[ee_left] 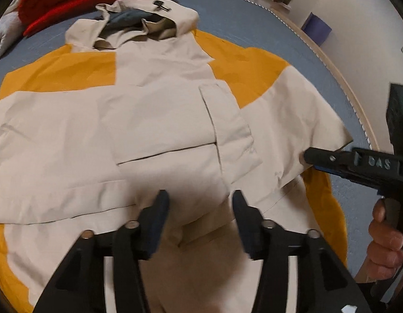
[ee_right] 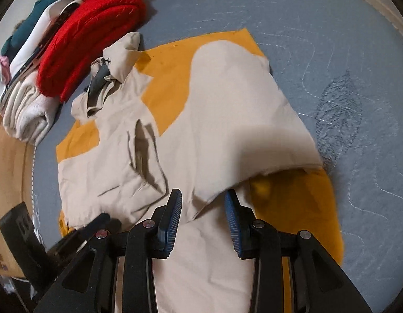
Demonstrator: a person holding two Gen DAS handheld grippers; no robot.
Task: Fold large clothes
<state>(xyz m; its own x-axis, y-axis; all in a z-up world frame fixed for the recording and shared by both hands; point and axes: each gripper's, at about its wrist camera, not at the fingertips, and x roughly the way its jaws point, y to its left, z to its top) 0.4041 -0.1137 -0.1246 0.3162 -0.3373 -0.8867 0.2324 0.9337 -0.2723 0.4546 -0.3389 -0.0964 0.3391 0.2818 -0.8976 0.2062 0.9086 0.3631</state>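
Jacket (ee_left: 159,120), beige with yellow panels, lies spread across the centre of both views on the grey-blue mattress (ee_left: 240,20), hood toward the top of the left-wrist view; it appears to be thin, soft and light, likely to slide and crease, so take hold at hems, seams or sleeve edges rather than the flat middle. Left gripper (ee_left: 200,206) stands spread above the lower front with nothing between its pads. Right gripper (ee_right: 202,206) is partly spread at a folded-over sleeve edge; whether its pads press the cloth cannot be told.
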